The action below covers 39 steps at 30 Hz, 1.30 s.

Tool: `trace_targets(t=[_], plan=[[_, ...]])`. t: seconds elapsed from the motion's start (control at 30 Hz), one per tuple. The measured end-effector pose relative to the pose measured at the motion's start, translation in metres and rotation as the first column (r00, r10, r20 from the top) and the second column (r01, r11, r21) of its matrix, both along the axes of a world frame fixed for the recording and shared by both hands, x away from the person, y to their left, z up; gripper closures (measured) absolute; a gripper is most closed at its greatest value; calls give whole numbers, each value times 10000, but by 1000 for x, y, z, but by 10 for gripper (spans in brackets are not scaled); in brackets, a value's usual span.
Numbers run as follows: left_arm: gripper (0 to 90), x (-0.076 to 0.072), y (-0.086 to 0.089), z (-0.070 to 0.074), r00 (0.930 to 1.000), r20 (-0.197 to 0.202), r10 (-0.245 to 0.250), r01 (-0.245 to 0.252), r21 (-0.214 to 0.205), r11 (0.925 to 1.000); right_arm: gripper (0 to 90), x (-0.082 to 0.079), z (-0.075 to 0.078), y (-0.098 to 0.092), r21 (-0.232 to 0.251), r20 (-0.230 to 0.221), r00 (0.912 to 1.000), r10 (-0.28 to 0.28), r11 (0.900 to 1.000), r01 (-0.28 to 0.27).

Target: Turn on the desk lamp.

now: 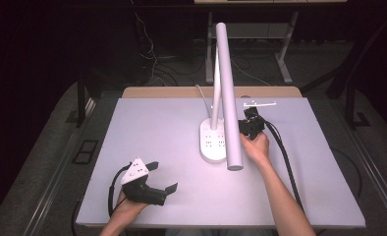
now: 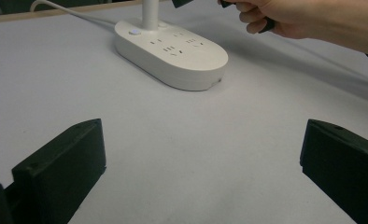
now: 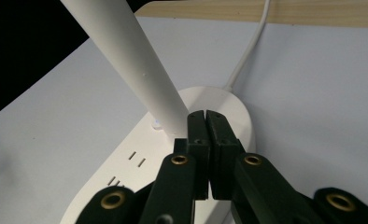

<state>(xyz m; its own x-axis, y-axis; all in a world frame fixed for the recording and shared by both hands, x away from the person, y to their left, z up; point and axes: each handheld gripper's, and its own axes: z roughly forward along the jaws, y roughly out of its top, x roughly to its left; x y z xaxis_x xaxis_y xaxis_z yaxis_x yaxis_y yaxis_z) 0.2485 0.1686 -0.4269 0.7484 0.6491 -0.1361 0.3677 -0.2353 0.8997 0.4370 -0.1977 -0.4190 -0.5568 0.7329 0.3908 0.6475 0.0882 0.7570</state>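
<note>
High view is showing a pale grey table (image 1: 157,128) carrying a white desk lamp (image 1: 225,88) near its centre; the lamp's long tube head is angling toward the camera. Its oval base (image 1: 212,142), with socket slots on top, is sitting flat, and a white cord (image 1: 203,101) is running off the back edge. Right hand (image 1: 257,146) is holding the right gripper (image 1: 251,118) just beside the lamp's post, jaws pressed together with nothing between them. Left gripper (image 1: 163,178) is resting at the front-left, well apart from the lamp, jaws spread wide over bare table.
</note>
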Motion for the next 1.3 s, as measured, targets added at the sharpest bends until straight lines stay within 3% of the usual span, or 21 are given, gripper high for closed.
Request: trace_targets(t=[0.5, 0.8, 0.9, 0.93, 1.1, 1.13, 1.17, 1.27, 1.3], plan=[[0, 0, -1, -1, 10000, -23, 23, -23, 4, 10000, 875, -14, 28, -21, -364, 333, 9989, 332, 9988, -320], [0, 1, -3, -2, 10000, -60, 15, -15, 49, 10000, 805, -28, 39, -32, -633, 294, 9983, 509, 9968, -489], [0, 2, -2, -1, 10000, -39, 39, -38, 47, 10000, 656, -37, 41, -40, -674, 192, 9986, 499, 9965, -485], [0, 2, -2, -1, 10000, -42, 51, -51, 45, 10000, 656, -37, 41, -40, -674, 192, 9986, 499, 9965, -485], [0, 2, -3, -2, 9999, -109, 43, -42, 91, 9999, 372, -50, 46, -49, -448, 412, 9982, 444, 9981, -426], [0, 2, -4, -2, 9999, -121, 54, -53, 84, 10000, 221, -55, 47, -51, -506, 419, 9983, 396, 9980, -374], [0, 2, -4, -2, 9999, -111, 47, -46, 95, 9999, 221, -55, 47, -51, -506, 419, 9983, 396, 9980, -374], [0, 2, -4, -2, 9999, -107, 51, -50, 96, 9999, 19, -65, 47, -54, -929, 460, 9975, 533, 9945, -488], [0, 2, -4, -2, 9999, -110, 56, -55, 90, 9999, 19, -65, 47, -54, -929, 460, 9975, 533, 9945, -488]])
